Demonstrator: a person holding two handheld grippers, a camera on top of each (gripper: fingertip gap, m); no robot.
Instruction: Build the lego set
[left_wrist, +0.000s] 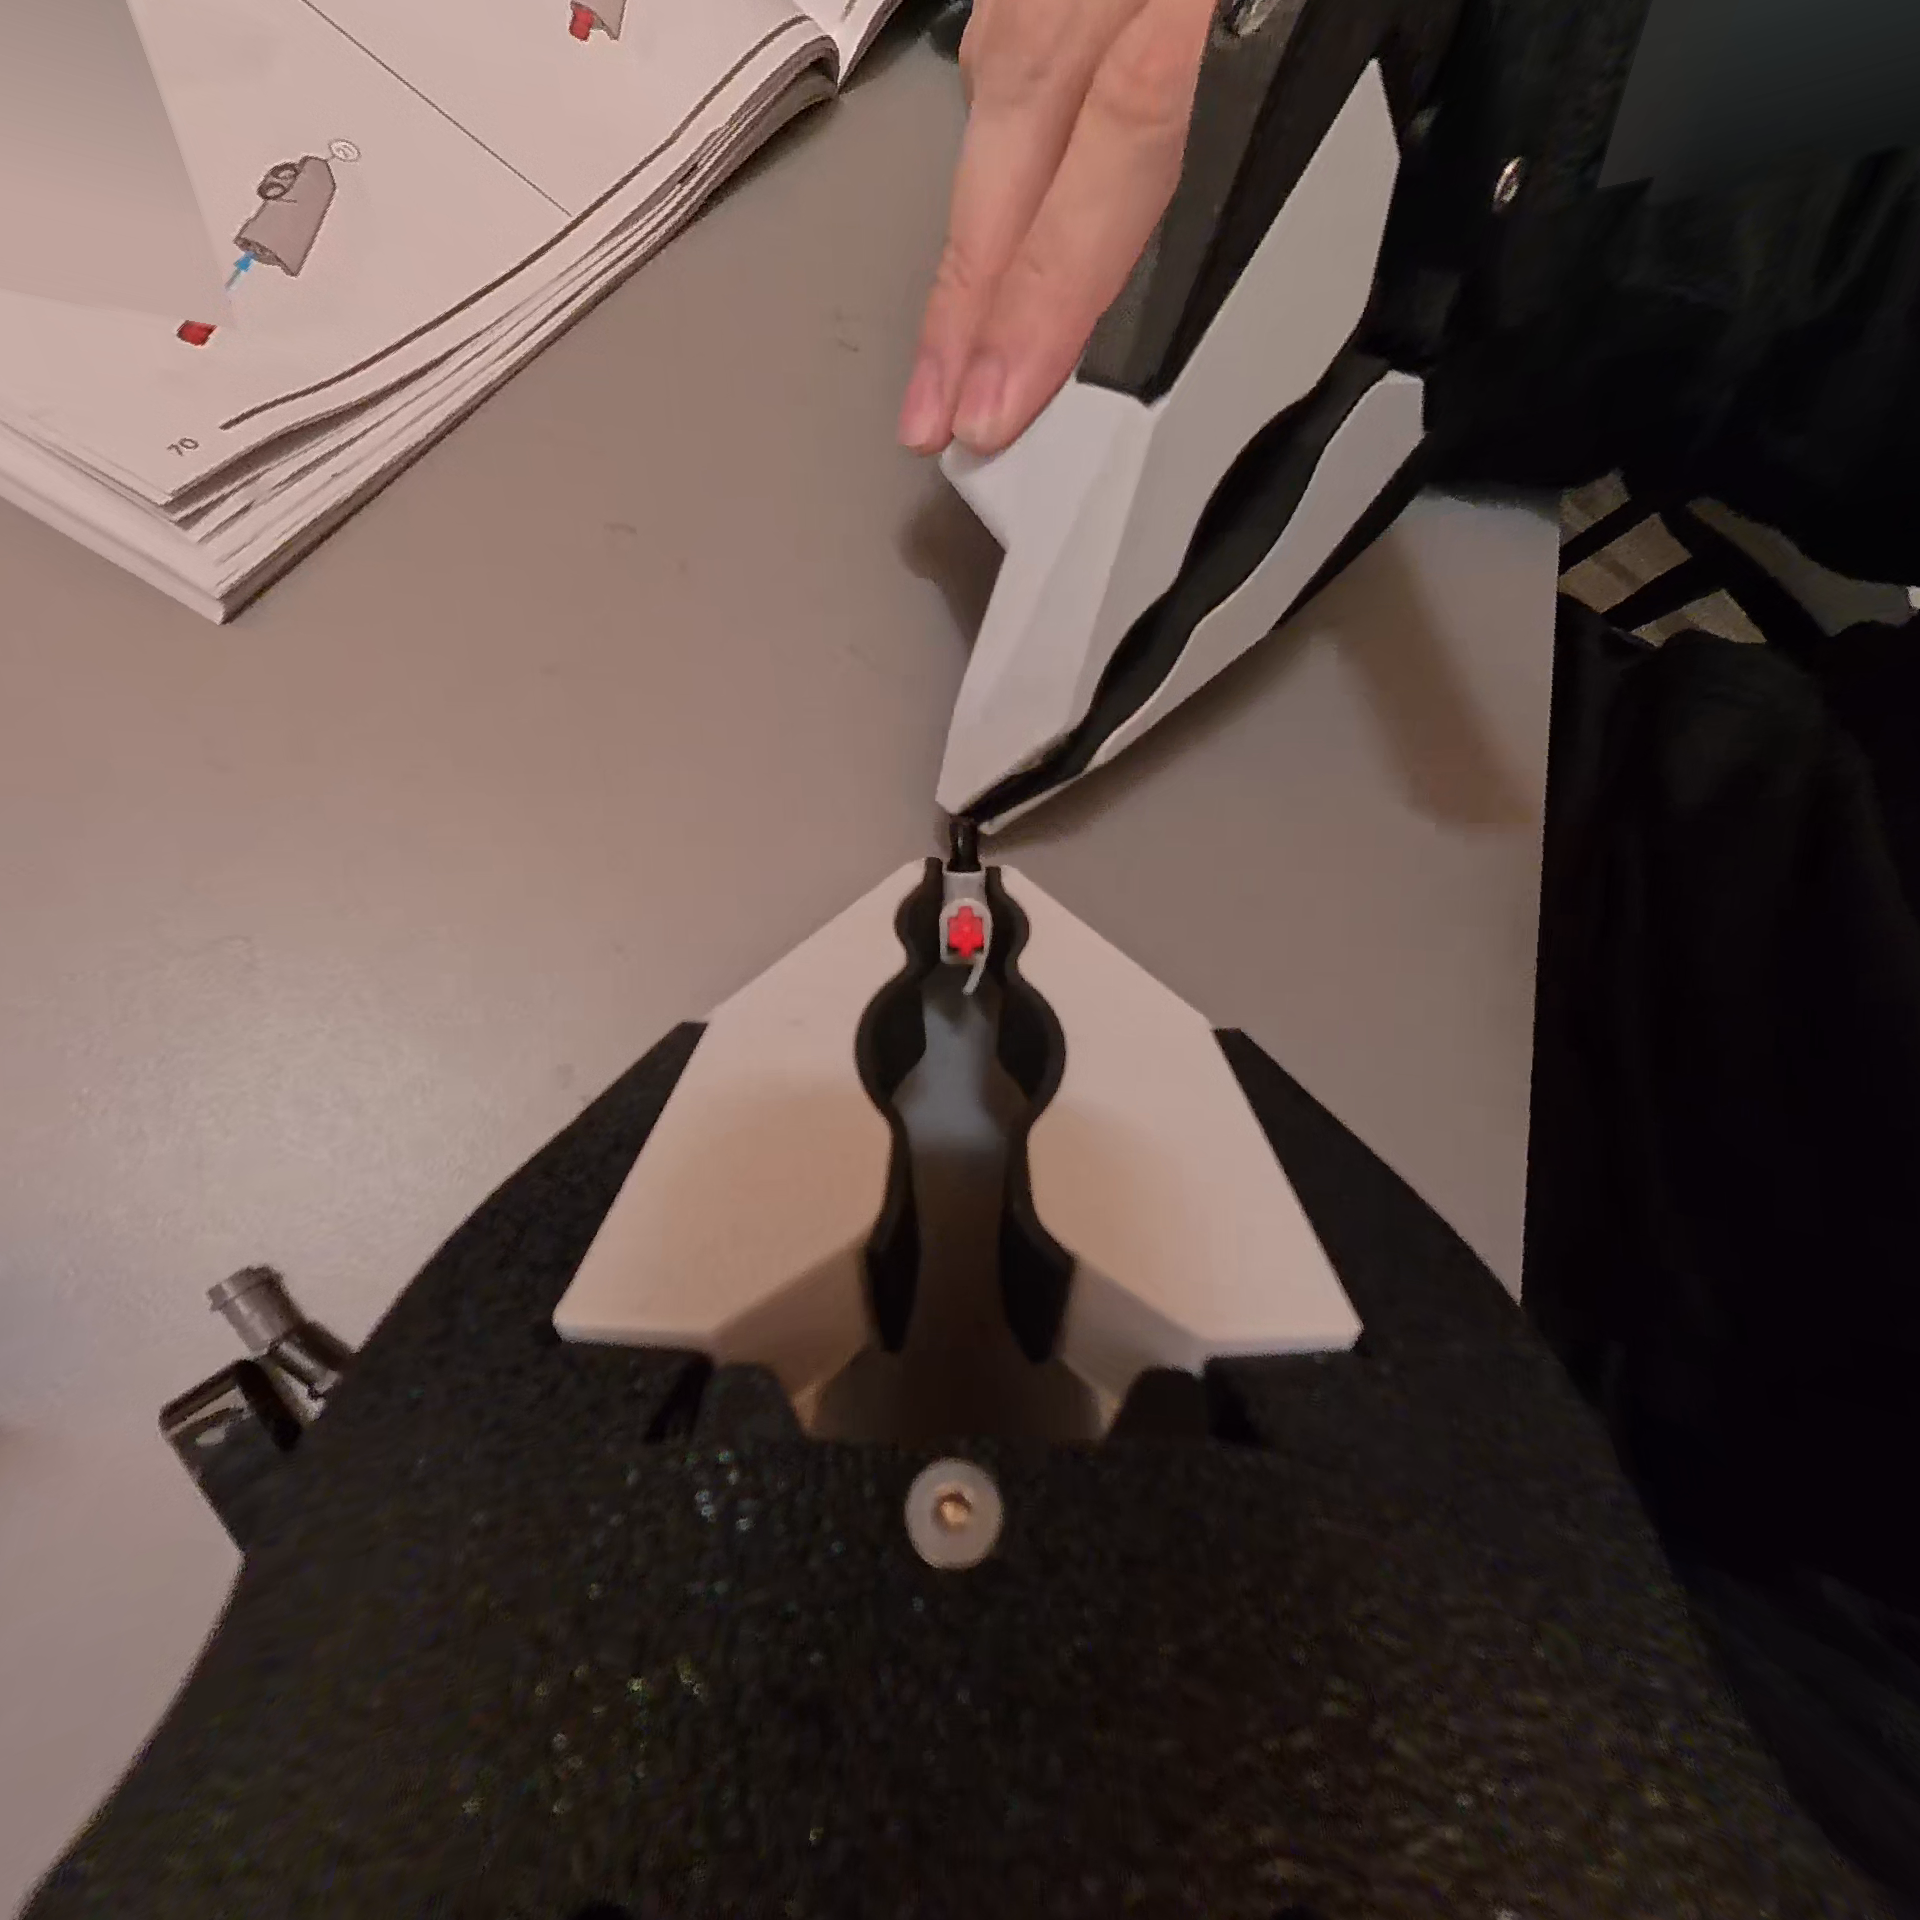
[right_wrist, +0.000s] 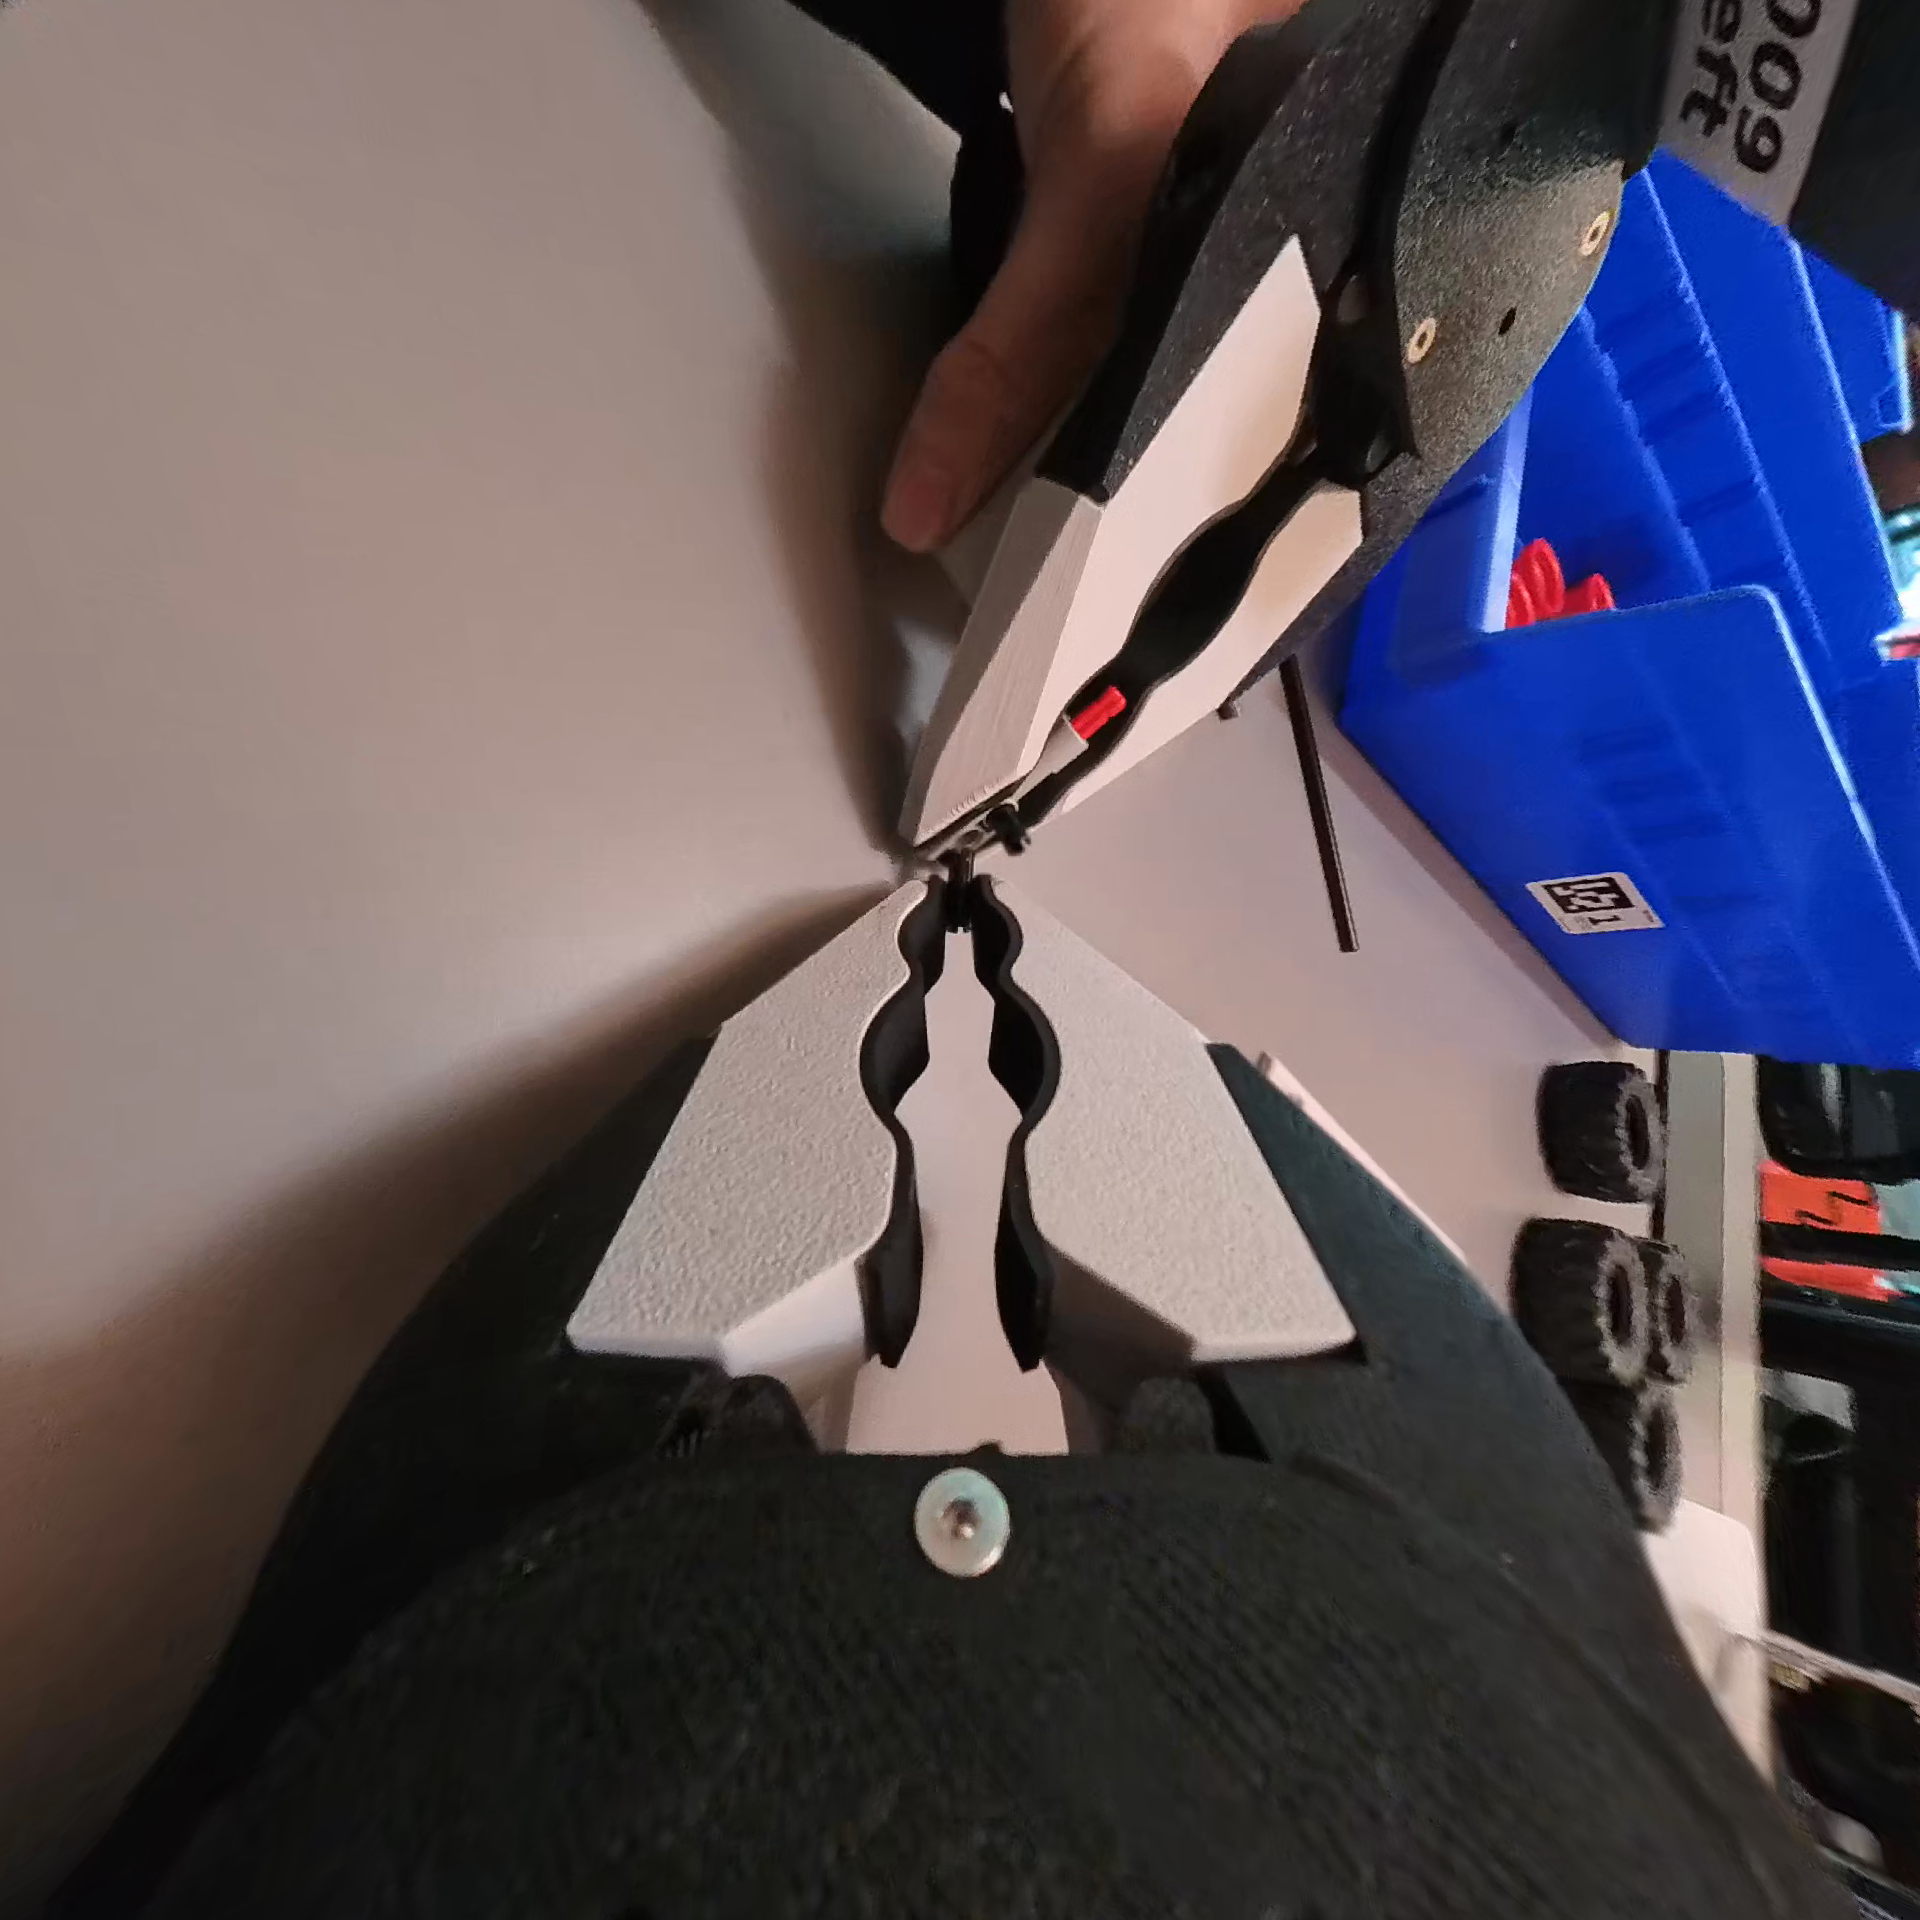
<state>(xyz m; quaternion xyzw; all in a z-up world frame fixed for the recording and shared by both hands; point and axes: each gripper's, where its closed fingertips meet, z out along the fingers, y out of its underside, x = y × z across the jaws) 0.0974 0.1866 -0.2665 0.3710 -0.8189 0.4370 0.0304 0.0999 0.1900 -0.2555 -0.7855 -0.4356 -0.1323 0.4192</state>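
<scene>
In the left wrist view my left gripper (left_wrist: 964, 888) is shut on a small grey lego connector (left_wrist: 964, 914) with a red cross axle in it. My right gripper (left_wrist: 964, 819) comes in from the upper right, tip to tip with the left one, and pinches a small black pin (left_wrist: 964, 837) that touches the connector's end. In the right wrist view my right gripper (right_wrist: 961, 896) is shut on the black pin (right_wrist: 958, 906). The left gripper (right_wrist: 961, 844) is above it, and the red axle (right_wrist: 1096, 712) shows between its jaws.
An open instruction booklet (left_wrist: 364, 260) lies at the far left of the grey table (left_wrist: 520, 831). A grey lego part (left_wrist: 260, 1351) sits near the left gripper's body. Blue bins (right_wrist: 1662, 748), black wheels (right_wrist: 1600, 1132) and a black axle rod (right_wrist: 1320, 810) are on the right. A hand (left_wrist: 1029, 208) holds the right gripper. Only a small space, under 4 cm, lies between the two pairs of fingers.
</scene>
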